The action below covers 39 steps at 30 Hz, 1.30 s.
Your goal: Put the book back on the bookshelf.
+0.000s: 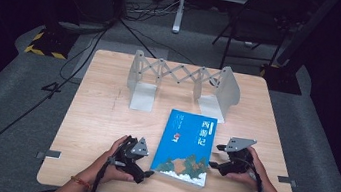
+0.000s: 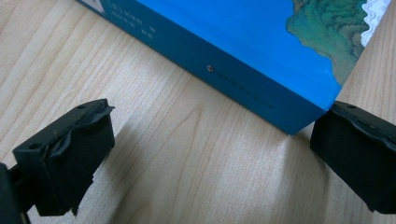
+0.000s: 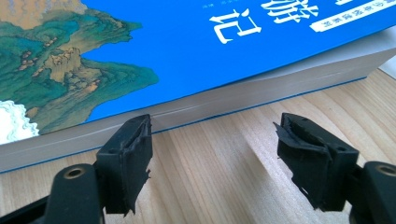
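Note:
A blue book [image 1: 185, 146] with white Chinese characters and a green landscape on its cover lies flat on the wooden table [image 1: 95, 115]. My left gripper [image 1: 141, 165] is open beside the book's spine [image 2: 243, 84], its jaws resting low on the table near the book's near corner. On the other side, my right gripper [image 1: 219, 158] is open, facing the white page edge [image 3: 261, 91]. The left jaw of the right gripper sits close to that page edge; nothing is between its jaws.
A metal expandable bookend rack [image 1: 183, 80] with a scissor lattice stands behind the book, its two upright plates apart. Beyond the table are a folding chair [image 1: 259, 22], cables on the grey floor and a yellow-black striped base [image 1: 47, 43].

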Each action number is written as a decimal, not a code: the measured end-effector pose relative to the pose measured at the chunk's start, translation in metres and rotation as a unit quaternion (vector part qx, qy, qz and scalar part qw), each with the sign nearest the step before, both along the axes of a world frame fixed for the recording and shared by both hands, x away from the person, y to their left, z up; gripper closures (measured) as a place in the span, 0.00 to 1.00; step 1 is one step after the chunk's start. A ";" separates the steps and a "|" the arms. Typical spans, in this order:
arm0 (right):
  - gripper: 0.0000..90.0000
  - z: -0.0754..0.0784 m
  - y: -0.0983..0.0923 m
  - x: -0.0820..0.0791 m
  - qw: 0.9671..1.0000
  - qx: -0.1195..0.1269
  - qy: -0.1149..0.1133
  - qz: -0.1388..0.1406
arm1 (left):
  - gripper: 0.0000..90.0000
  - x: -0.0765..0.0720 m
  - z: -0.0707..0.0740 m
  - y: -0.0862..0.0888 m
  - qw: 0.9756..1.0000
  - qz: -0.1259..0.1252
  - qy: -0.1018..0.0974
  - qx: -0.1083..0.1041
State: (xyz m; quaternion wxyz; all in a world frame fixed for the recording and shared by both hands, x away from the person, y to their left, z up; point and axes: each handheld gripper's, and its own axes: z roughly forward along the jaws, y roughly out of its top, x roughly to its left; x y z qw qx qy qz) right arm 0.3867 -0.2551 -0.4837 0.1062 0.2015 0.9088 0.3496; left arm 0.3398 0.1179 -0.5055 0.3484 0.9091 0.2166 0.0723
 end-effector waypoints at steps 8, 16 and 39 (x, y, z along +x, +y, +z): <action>0.30 0.005 0.005 -0.002 1.000 0.009 -0.011 -0.002 | 0.00 0.004 0.000 0.009 1.000 0.015 0.001 -0.001; 0.30 0.014 0.007 -0.004 0.999 0.039 -0.010 -0.013 | 0.00 0.006 0.001 0.012 1.000 0.020 0.002 0.005; 0.31 0.033 0.018 -0.003 0.996 0.076 -0.021 -0.030 | 0.23 -0.027 0.035 -0.067 0.999 -0.041 -0.030 -0.016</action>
